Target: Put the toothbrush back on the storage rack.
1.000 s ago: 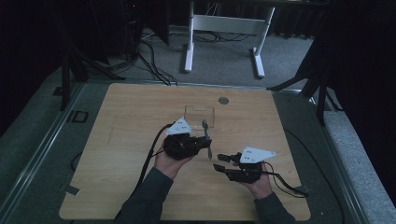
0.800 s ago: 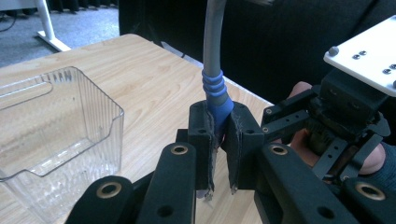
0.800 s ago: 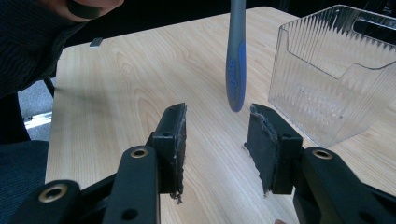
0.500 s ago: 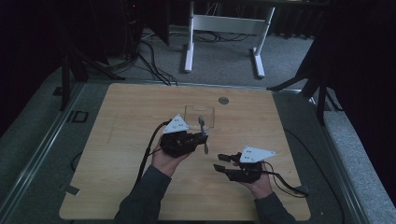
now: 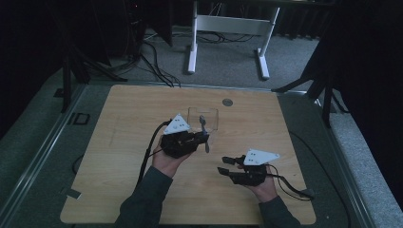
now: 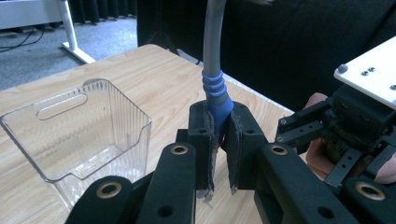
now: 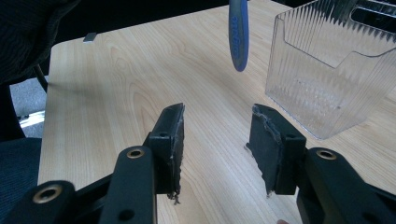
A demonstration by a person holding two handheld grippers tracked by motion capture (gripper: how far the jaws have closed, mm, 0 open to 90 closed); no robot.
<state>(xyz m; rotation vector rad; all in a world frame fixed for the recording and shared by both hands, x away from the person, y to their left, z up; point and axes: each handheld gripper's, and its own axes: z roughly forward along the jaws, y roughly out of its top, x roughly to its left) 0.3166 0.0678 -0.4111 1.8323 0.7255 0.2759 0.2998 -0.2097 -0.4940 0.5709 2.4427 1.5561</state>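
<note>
A person sits at a wooden table (image 5: pixel 142 114). The left gripper (image 5: pixel 202 139) holds a grey spoon (image 5: pixel 204 130) next to a clear box (image 5: pixel 209 115). The right gripper (image 5: pixel 225 165) is near the table's front edge, its jaws apart with nothing between them.

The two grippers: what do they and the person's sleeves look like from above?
Both the left gripper and right gripper are black, two-jawed, each topped by a pale grey three-cornered plate with small dark dots. A black cable trails from each. The jaw pads look worn at the edges. The sleeves are dark grey.
</note>
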